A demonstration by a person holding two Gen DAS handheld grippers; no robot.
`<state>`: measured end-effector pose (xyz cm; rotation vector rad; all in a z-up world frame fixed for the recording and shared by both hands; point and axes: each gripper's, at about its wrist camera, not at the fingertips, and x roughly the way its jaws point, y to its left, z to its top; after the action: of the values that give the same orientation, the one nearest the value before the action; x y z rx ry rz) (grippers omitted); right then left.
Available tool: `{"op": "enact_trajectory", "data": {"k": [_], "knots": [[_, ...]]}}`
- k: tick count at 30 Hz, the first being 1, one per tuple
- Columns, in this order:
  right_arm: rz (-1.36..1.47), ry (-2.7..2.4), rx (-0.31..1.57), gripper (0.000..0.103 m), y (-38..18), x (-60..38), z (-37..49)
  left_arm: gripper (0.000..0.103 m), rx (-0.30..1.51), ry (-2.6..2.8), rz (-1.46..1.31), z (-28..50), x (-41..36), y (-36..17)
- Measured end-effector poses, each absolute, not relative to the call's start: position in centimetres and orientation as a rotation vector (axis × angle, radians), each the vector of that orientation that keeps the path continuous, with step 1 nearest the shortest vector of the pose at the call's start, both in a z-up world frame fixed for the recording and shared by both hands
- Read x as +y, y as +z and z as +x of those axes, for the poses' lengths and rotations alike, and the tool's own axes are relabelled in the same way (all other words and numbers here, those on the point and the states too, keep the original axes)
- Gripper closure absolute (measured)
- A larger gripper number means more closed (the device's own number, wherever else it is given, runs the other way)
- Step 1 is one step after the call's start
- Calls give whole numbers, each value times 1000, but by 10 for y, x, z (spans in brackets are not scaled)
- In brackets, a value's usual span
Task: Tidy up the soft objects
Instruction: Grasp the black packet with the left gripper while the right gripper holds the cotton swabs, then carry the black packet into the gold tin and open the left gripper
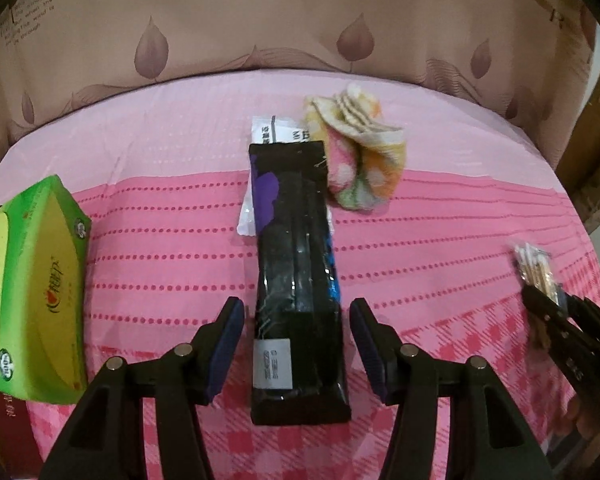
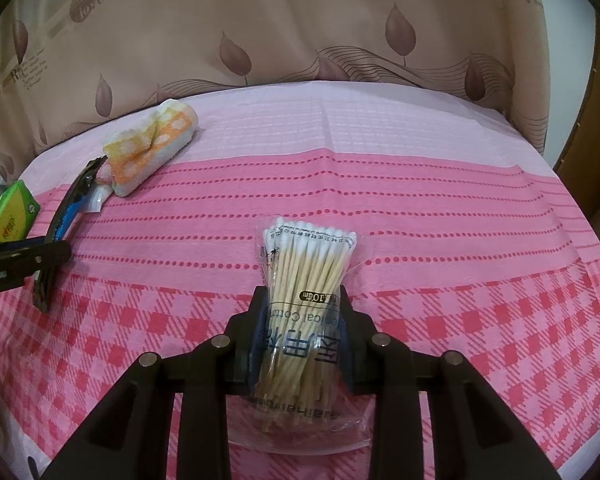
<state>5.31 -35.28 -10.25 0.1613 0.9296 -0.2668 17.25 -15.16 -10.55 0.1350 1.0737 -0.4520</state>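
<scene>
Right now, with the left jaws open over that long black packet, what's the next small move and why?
Probably lower the left gripper a little and close on the black packet. Its jaws stand wide open on either side of the packet without touching it, and the packet lies lengthwise between them on the pink cloth. The right gripper already grips the cotton swab bag.
</scene>
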Motion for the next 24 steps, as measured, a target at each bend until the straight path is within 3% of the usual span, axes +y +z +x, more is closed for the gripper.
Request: {"op": "enact_trajectory", "data": {"k": [3, 4, 24], "knots": [[164, -266, 929, 73, -103, -352, 53, 51, 1080, -466, 103, 175, -150, -109], [164, -267, 929, 73, -103, -352, 53, 64, 1080, -476, 92, 175, -149, -109], [162, -268, 930, 72, -102, -353, 53, 69, 1028, -492, 104, 148, -124, -78]]}}
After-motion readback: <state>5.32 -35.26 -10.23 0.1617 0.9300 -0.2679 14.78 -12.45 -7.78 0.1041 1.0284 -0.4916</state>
